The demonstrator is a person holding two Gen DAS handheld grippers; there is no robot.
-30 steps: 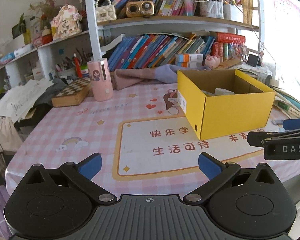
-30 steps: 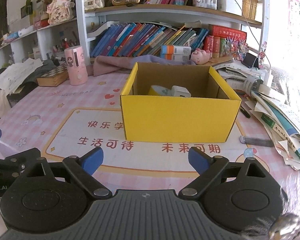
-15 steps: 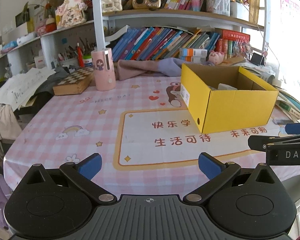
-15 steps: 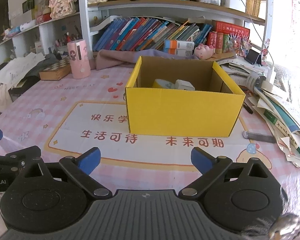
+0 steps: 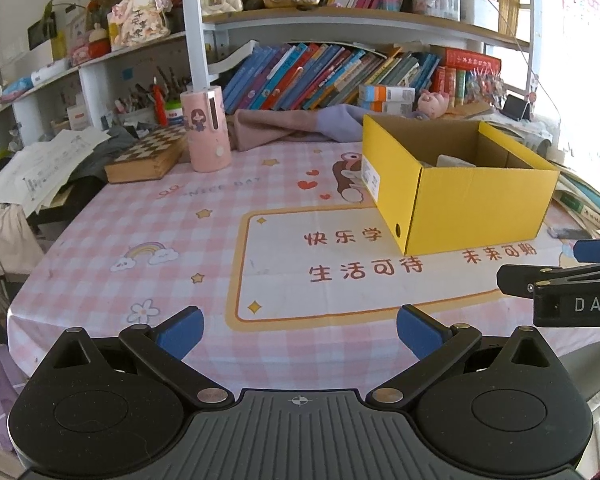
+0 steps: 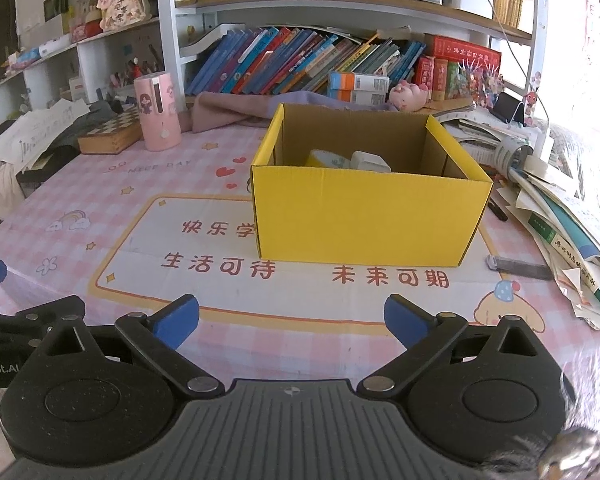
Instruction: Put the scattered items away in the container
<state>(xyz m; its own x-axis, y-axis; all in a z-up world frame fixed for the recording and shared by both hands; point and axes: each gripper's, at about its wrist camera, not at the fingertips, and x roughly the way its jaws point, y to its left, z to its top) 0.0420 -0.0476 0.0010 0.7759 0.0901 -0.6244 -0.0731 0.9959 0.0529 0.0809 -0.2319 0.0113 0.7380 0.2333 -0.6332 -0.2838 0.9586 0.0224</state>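
Observation:
The yellow cardboard box (image 6: 364, 216) stands open-topped on the pink checked tablecloth, straight ahead of my right gripper (image 6: 292, 320). A pale yellow-white pack (image 6: 326, 159) and a white block (image 6: 370, 161) lie inside it. The right jaws are opening wide, with only tablecloth between them. In the left wrist view the box (image 5: 460, 188) sits ahead to the right. My left gripper (image 5: 300, 326) is open and holds nothing, near the table's front edge. The two grippers hover side by side, well short of the box.
A pink cylinder holder (image 5: 206, 132), a chessboard box (image 5: 148, 156) and a bunched cloth (image 5: 292, 128) lie at the back left. Stacked books and papers (image 6: 560, 220) crowd the right edge, with a grey flat tool (image 6: 520, 268) and a pen (image 6: 498, 210) beside the box. Bookshelves stand behind.
The right gripper's pads have spread slightly wider. Both hands have stayed nearly in place, and nothing on the table has moved.

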